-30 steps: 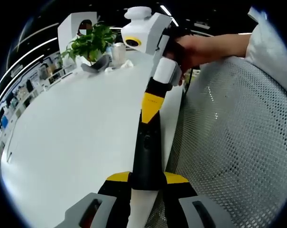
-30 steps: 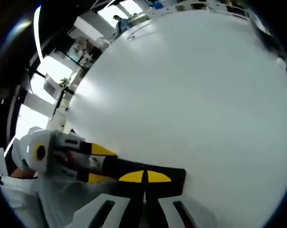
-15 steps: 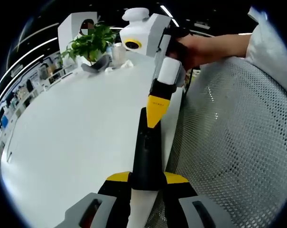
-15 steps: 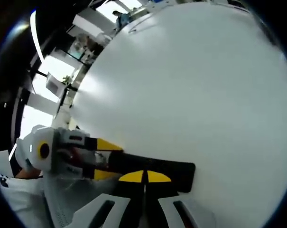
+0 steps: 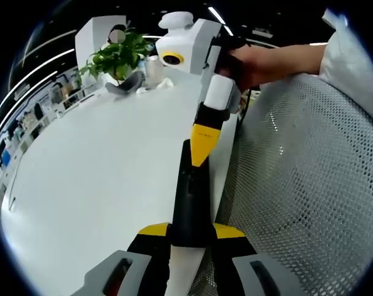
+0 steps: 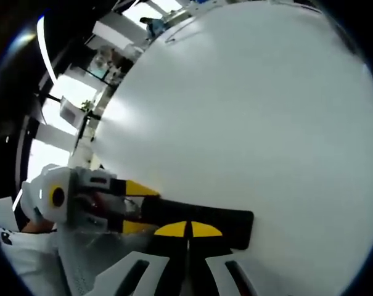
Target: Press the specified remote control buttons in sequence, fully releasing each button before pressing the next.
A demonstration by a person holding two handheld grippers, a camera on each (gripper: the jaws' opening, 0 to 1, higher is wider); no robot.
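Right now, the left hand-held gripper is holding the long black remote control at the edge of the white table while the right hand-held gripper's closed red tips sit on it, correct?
Nearly: the right hand-held gripper has yellow tips, not red, as the left gripper view shows. The left hand-held gripper does hold the long black remote control at the white table edge.

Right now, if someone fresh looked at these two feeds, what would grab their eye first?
The black remote, clamped at its near end in the left gripper, runs up the middle of the left gripper view along the white table's edge. The right gripper comes down from above with its yellow tip on the remote's far end. A leafy plant stands at the table's far end.
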